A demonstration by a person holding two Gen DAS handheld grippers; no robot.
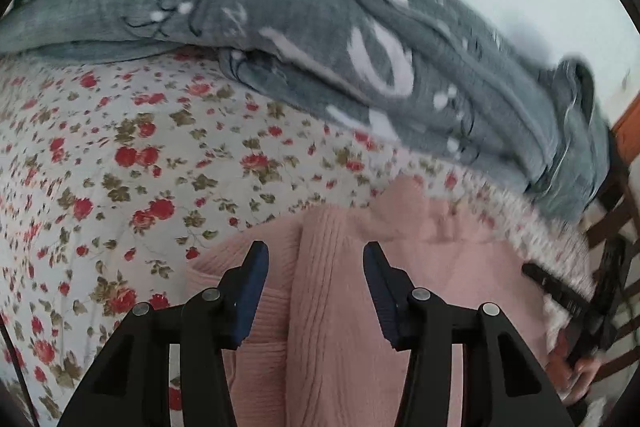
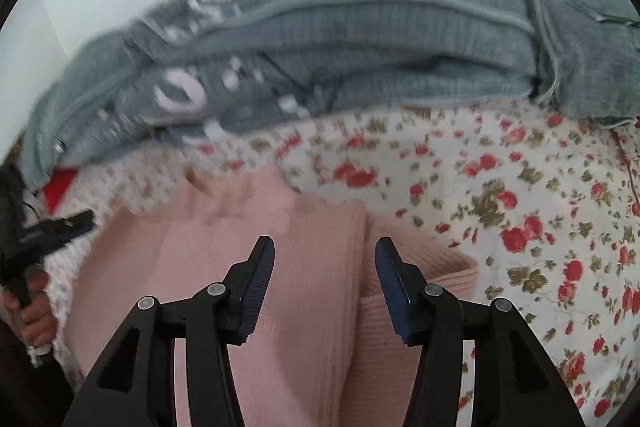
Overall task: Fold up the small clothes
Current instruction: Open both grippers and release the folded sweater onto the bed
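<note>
A pink ribbed knit garment [image 1: 460,259] lies flat on the floral bedsheet [image 1: 120,167]. My left gripper [image 1: 316,255] hovers over its left part, open, with a raised fold of the knit running between the blue pads untouched. In the right wrist view the same pink garment [image 2: 180,247] fills the lower middle. My right gripper [image 2: 324,247] is open above a similar fold near its right edge. Each gripper shows in the other's view: the right gripper [image 1: 560,291] at the far right, the left gripper [image 2: 60,227] at the far left, each held by a hand.
A bulky grey blanket [image 1: 320,47] with white print is heaped along the back of the bed, also seen as the grey blanket [image 2: 360,47]. Dark wooden slats [image 1: 612,227] stand at the right. A red scrap [image 2: 60,183] peeks out beside the blanket.
</note>
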